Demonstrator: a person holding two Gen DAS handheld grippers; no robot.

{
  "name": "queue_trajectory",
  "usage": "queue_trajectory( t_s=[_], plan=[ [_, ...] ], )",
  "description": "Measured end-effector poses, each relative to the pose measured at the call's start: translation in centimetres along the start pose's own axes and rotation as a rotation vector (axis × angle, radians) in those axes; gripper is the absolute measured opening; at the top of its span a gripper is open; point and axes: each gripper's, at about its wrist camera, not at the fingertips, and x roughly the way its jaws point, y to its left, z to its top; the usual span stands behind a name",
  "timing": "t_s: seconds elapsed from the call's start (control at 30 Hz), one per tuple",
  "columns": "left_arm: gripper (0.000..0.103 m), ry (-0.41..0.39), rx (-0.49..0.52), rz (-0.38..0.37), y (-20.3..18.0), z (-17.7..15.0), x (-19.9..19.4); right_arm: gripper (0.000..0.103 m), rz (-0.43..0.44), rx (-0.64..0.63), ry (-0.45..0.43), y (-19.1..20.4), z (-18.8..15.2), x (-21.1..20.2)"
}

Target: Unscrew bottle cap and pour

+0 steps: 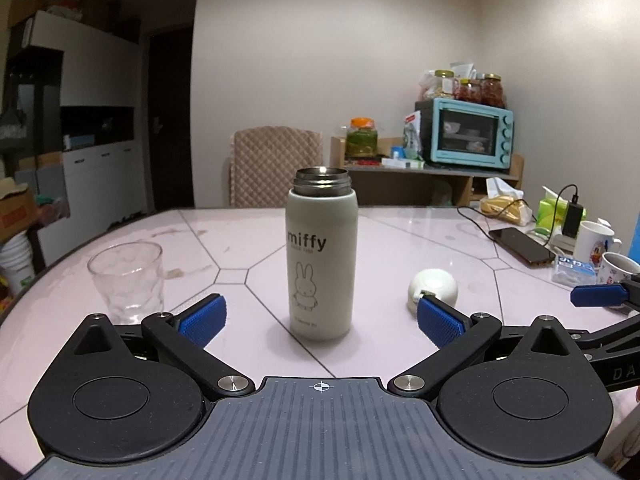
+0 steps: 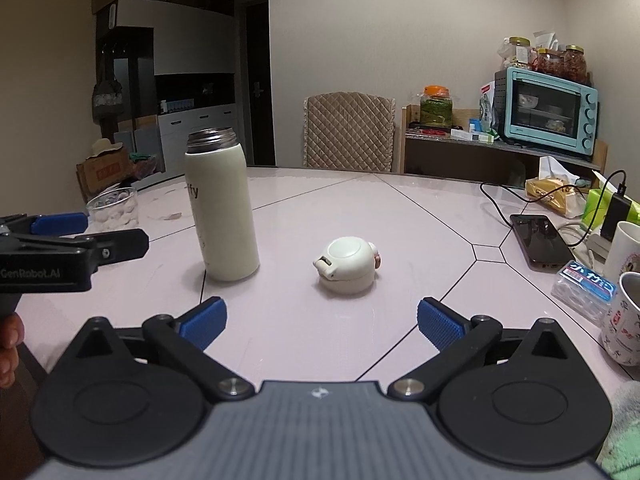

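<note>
Both tools gape wide and hold nothing: the left tool (image 1: 320, 322) faces the white Miffy flask (image 1: 320, 256), which stands upright and uncapped at 12 o'clock on the table (image 1: 400, 240). Its cap (image 1: 433, 288) lies apart at 2 o'clock; an empty glass (image 1: 127, 280) stands at 10 o'clock. From the right tool (image 2: 320, 322), the cap sits at 12 o'clock, the flask at 11.

The bottle (image 1: 320, 256) reads "miffy"; the left tongs (image 2: 60, 236) body reads "GenRobot.AI".
</note>
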Motion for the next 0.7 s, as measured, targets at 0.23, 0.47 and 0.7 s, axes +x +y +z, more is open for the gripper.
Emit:
queue_trajectory(
  t_s=[0.23,0.47,0.7],
  plan=[
    [0.103,-0.009,0.007,-0.005,-0.9,-0.3,-1.7,0.103,0.0,0.0,0.005,0.3,-0.6,-1.6],
    [0.103,-0.015,0.014,-0.004,-1.5,-0.7,-2.8,0.103,-0.013,-0.002,-0.008,0.4,-1.0,-3.6],
    [0.103,-0.01,0.013,-0.004,-1.8,-1.2,-3.4,0.103,-0.017,0.002,-0.013,0.4,-1.3,-4.4]
  ],
)
